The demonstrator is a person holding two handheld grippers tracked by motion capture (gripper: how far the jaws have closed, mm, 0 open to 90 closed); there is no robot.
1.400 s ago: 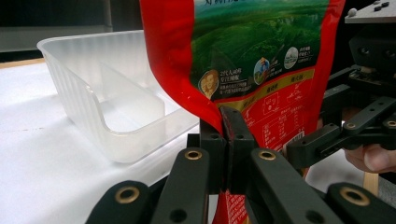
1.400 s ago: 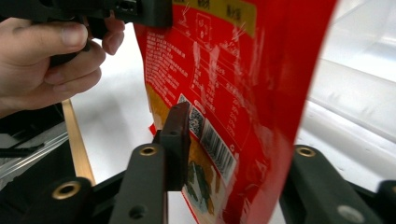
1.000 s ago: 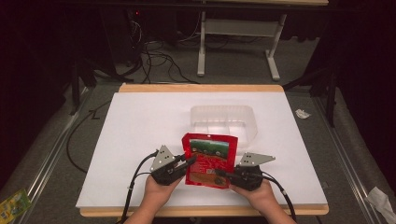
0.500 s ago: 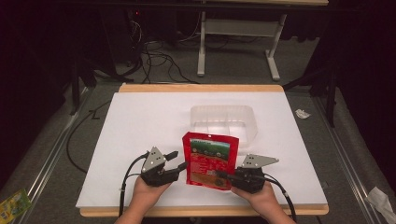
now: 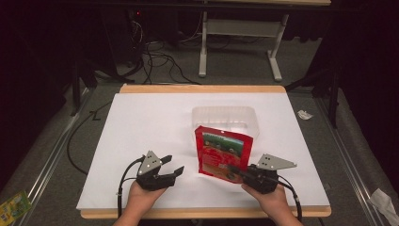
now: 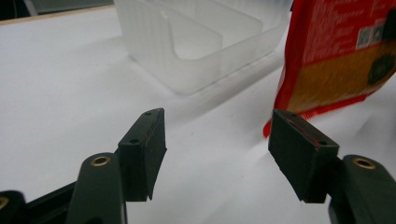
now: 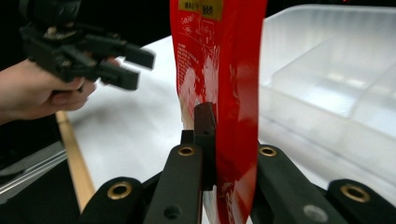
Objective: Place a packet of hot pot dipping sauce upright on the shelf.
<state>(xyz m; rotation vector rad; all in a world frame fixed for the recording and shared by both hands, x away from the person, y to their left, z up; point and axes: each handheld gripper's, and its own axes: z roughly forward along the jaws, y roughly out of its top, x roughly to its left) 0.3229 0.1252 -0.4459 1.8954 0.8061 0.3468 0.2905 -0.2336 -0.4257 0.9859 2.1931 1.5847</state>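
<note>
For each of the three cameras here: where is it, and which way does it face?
High view: above the person's edge, facing forward and down on the white table; both hands and grippers show.
Left gripper view: on the left gripper, jaws open, facing the clear bin.
Right gripper view: on the right gripper, clamping the red pouch; the other hand shows.
All share pouch and bin.

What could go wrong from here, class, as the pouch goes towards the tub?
1. The right gripper pinches the pouch only at a lower corner, so it could swing or slip.
2. The left gripper is open and apart from it, giving no support.
3. The tall pouch may catch the tub wall.
</note>
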